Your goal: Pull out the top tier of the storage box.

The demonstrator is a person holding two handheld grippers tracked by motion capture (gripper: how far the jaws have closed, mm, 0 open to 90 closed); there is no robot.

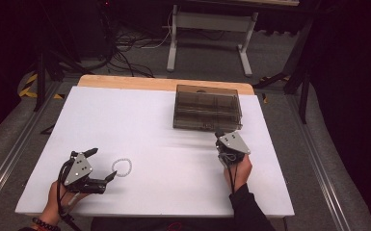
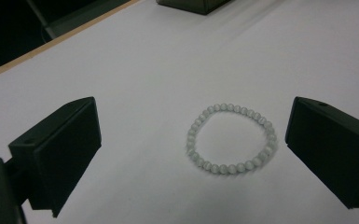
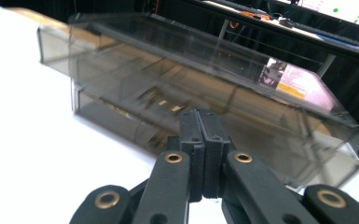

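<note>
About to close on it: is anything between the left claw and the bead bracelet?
Nothing visible. The left claw is open with its jaws on either side of the bead bracelet, which lies flat on bare white table. The smoky plastic box sits far off, near the right claw.

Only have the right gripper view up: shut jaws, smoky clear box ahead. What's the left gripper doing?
Observer: The left gripper is open, near the table's front left.
Operator: Anything between its jaws?
Observer: A white bead bracelet lies flat on the table between them, touching neither.
Operator: How far is my right gripper from the box?
Observer: From the high view, the right gripper sits just off the box's front right corner.
</note>
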